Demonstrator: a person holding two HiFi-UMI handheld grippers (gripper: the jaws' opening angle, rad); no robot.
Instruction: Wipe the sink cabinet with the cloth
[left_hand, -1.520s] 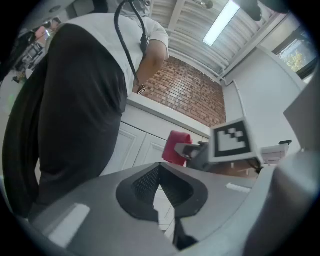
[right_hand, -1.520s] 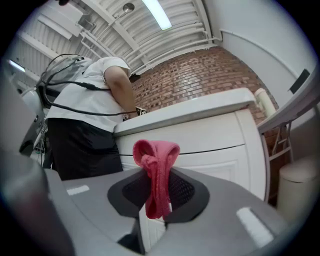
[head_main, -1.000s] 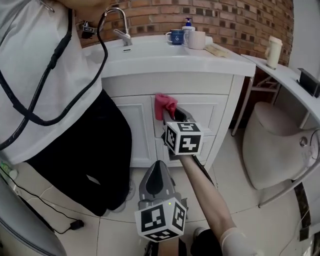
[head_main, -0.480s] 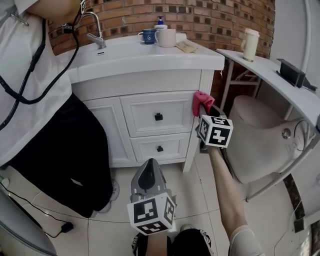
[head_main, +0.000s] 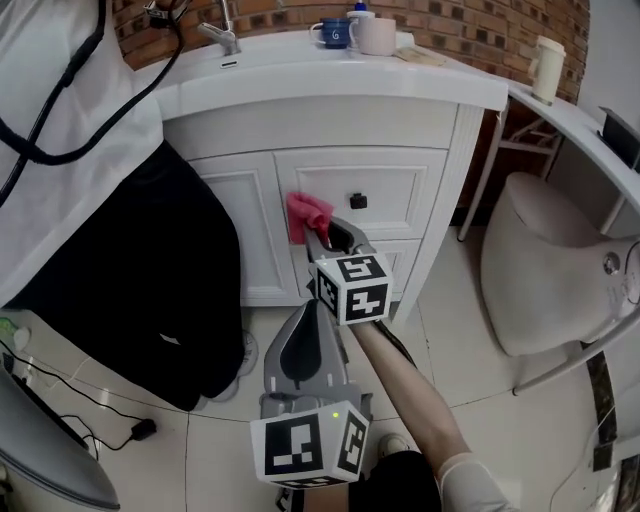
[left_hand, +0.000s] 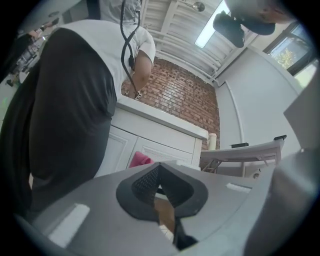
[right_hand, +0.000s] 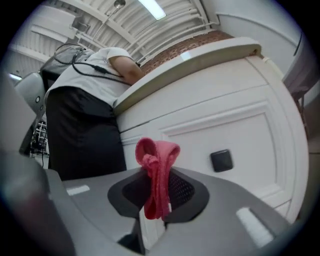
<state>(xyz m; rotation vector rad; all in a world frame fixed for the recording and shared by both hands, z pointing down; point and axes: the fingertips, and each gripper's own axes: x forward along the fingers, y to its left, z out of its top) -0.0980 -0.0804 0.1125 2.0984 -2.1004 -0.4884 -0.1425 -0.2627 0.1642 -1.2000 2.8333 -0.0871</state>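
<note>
The white sink cabinet (head_main: 250, 190) stands under a white basin top, with two drawers that have dark square knobs (head_main: 358, 201). My right gripper (head_main: 322, 236) is shut on a bunched pink cloth (head_main: 306, 215), which it presses against the left end of the upper drawer front. In the right gripper view the cloth (right_hand: 156, 172) sticks up between the jaws, left of the knob (right_hand: 221, 160). My left gripper (head_main: 312, 335) hangs lower, in front of the cabinet, shut with nothing in it (left_hand: 159, 186).
A person in a white top and black trousers (head_main: 110, 240) stands close at the cabinet's left. On the basin top stand a tap (head_main: 222, 32) and mugs (head_main: 376, 34). At the right are a white ledge (head_main: 590, 150) and a grey chair (head_main: 555, 270). A cable (head_main: 60, 405) lies on the floor tiles.
The right gripper has carried the pink cloth from the cabinet's right edge leftward across the upper drawer front to its left end. The left gripper stays low and shut.
</note>
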